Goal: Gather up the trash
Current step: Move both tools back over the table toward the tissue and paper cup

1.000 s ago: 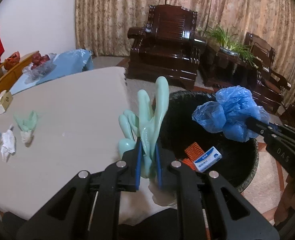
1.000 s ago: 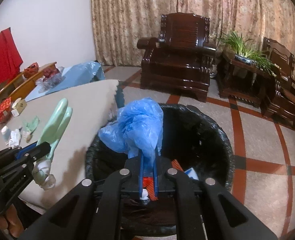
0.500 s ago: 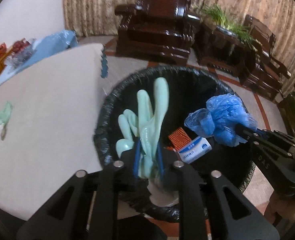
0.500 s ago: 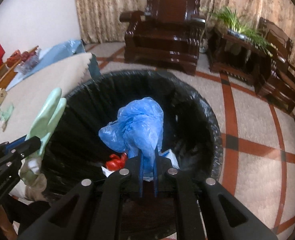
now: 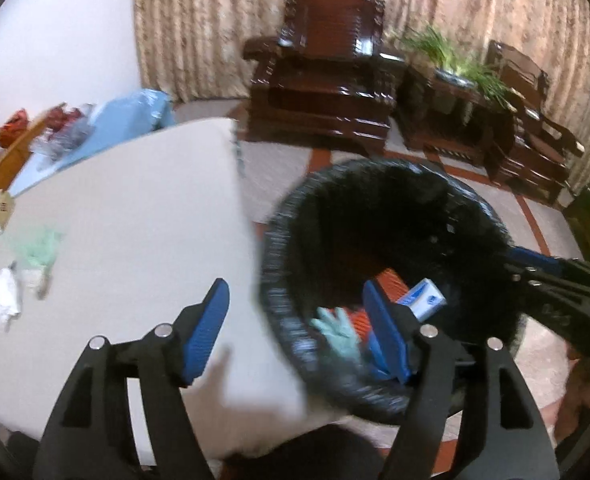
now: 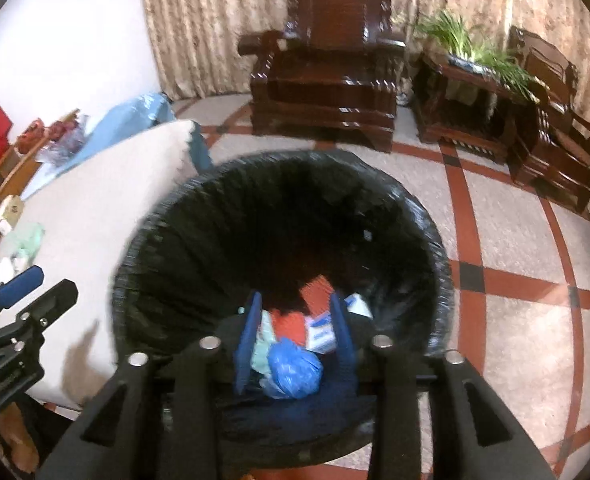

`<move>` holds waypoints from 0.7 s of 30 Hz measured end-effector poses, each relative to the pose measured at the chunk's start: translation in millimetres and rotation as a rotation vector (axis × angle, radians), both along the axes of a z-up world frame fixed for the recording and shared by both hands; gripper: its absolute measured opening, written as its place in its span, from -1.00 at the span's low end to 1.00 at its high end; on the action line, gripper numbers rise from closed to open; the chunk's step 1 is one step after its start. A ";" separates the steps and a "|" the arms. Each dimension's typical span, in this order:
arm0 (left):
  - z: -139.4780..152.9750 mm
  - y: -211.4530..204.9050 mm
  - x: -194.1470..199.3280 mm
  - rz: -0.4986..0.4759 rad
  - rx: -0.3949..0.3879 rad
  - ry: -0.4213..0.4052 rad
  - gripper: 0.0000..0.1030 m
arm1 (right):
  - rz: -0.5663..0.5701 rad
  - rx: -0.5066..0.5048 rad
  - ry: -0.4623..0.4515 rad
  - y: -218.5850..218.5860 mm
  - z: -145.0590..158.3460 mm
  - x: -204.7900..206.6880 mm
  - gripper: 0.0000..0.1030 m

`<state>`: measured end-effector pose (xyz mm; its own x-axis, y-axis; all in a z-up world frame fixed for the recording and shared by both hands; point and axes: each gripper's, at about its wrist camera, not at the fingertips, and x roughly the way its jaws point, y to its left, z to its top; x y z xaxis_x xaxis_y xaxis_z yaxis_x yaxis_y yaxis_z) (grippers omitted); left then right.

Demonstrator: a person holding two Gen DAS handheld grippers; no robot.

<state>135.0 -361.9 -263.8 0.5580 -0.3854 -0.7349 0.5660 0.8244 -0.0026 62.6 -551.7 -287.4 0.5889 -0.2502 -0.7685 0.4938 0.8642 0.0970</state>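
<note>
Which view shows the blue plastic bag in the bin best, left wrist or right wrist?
Right wrist. The blue plastic bag lies crumpled in the black bin, seen between the open right gripper fingers. In the left wrist view the bag isn't discernible; only the green glove and a small box show inside.

Against the patterned curtain (image 6: 223, 20): a dark carved wooden armchair (image 6: 331, 64), just right of it a dark side table (image 6: 467, 108) bearing a green potted plant (image 6: 471, 46), then a second wooden chair (image 6: 555, 128), all on red-lined floor tiles (image 6: 507, 280).
</note>
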 end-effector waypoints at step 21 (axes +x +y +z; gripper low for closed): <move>35.5 334.0 75.4 0.479 0.073 -0.074 0.47 | 0.399 -0.036 -0.037 270.8 26.2 120.5 0.23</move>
